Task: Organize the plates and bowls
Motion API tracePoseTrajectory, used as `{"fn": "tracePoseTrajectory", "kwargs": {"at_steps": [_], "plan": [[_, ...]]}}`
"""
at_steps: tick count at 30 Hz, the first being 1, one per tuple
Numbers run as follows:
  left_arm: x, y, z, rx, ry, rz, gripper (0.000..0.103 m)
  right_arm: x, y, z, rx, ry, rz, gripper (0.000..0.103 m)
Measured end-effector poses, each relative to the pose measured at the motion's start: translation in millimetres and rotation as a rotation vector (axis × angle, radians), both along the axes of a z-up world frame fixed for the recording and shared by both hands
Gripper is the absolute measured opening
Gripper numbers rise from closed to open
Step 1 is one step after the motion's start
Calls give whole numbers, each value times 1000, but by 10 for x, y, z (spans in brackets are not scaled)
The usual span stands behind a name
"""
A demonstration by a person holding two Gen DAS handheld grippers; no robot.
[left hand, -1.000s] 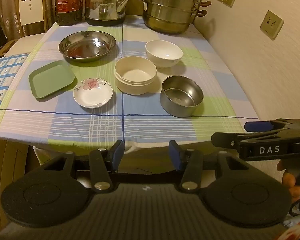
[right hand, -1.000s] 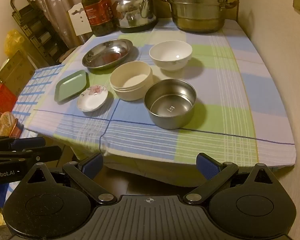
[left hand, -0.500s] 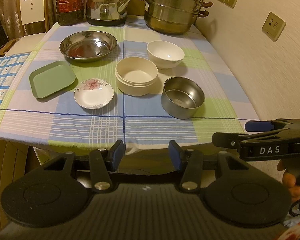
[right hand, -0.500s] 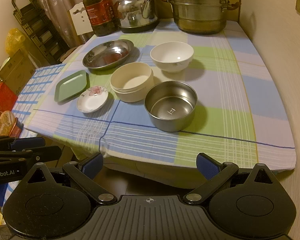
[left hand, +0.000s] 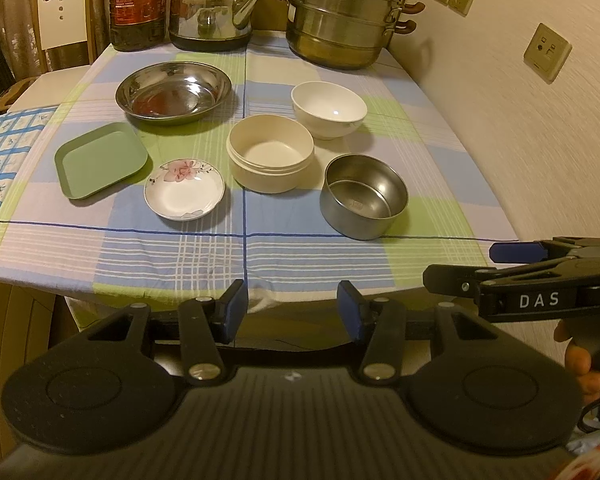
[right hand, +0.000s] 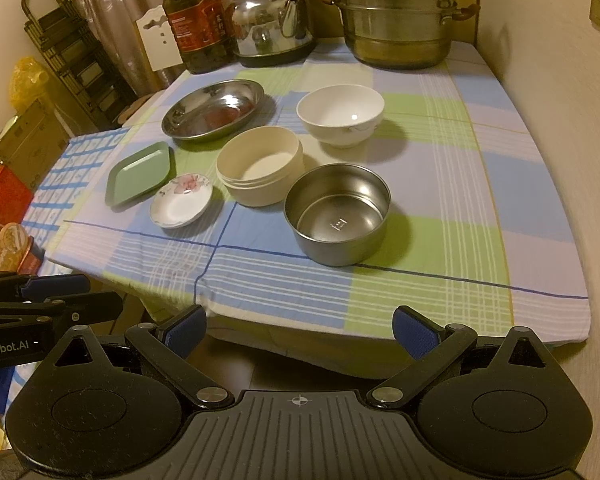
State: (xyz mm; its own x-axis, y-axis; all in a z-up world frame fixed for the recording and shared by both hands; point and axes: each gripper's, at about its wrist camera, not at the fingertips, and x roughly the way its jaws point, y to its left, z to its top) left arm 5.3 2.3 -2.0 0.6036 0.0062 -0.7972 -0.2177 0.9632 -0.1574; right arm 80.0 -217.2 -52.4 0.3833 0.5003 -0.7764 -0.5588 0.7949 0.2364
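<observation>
Left gripper [left hand: 290, 312]: matte black body with two round side discs, ribbed centre panel, silver pivot screws, and jaws faced with blue pads. Right gripper [right hand: 300, 330]: same black build, blue-padded jaws, a small crosshair mark on its ribbed panel. White lettering reads "DAS" on the right one's side, "nRobot.AI" on the left's.

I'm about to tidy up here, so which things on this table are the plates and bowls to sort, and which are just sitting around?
To sort: steel dish, green tray, flowered saucer, cream bowl, white bowl, steel bowl.

Just sitting around: oil bottle, kettle, steamer pot, chair.
</observation>
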Motion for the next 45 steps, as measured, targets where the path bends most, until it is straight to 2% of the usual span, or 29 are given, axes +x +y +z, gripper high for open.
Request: {"fn": "tracePoseTrajectory", "kwargs": {"at_steps": [45], "plan": [[60,-18,-4,1,4,2,47,29,-11,4,0,-2,2,99]]}}
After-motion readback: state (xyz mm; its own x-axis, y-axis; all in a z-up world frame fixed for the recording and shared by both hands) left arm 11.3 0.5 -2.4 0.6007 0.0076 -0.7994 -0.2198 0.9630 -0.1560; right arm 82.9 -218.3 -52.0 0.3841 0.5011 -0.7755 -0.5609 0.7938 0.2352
